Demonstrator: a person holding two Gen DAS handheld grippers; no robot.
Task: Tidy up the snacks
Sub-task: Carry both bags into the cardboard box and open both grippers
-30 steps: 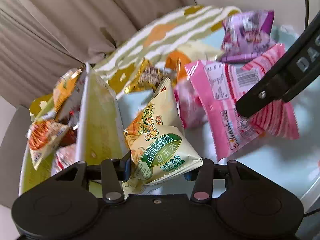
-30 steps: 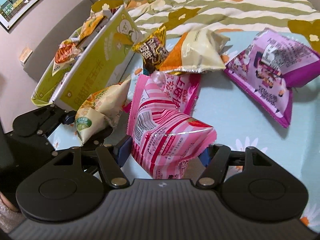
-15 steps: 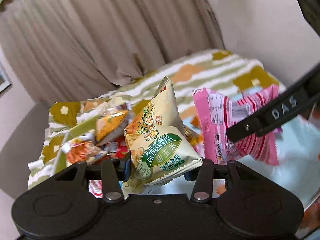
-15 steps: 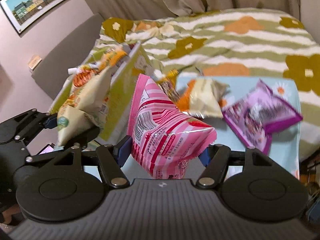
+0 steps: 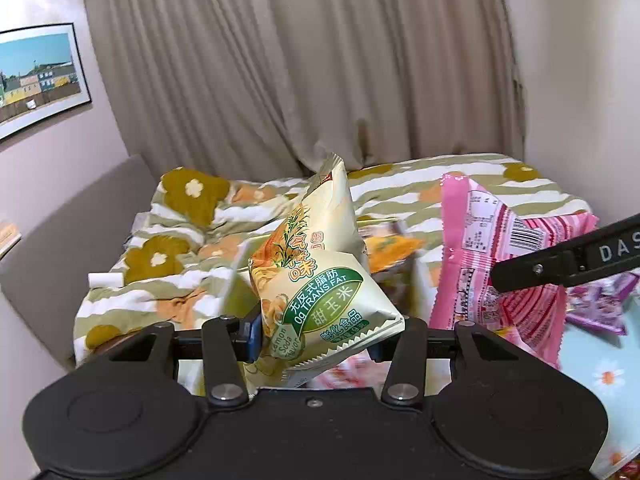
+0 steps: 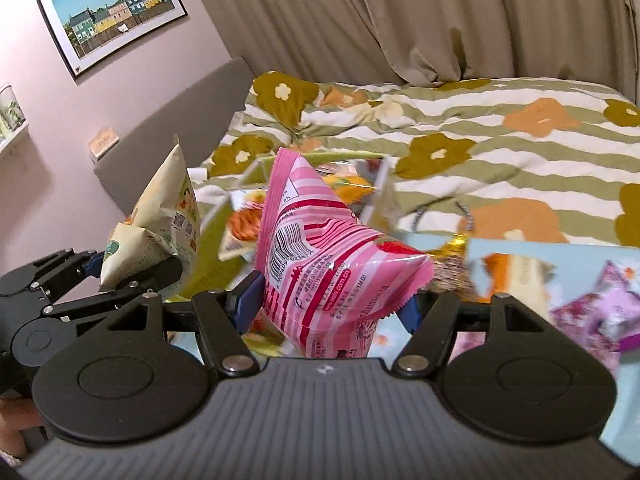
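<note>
My left gripper [image 5: 316, 330] is shut on a cream and green corn snack bag [image 5: 320, 280] and holds it in the air; the bag also shows at the left of the right wrist view [image 6: 160, 224]. My right gripper [image 6: 328, 304] is shut on a pink striped snack bag [image 6: 332, 264], also lifted; that bag shows right of the corn bag in the left wrist view [image 5: 500, 264]. Behind both bags a yellow-green carton [image 6: 380, 188] holds several snack packs. It is blurred and partly hidden.
A purple snack bag [image 6: 592, 312] and a cream and orange bag [image 6: 520, 272] lie on the light blue flowered tablecloth [image 6: 560, 252] at the right. Behind is a bed with a striped flowered cover [image 6: 480, 140], a grey headboard [image 6: 180, 120] and curtains.
Both grippers have risen with their bags, and the views have tilted up from the table to the bed and curtains. The carton now sits lower and farther off.
</note>
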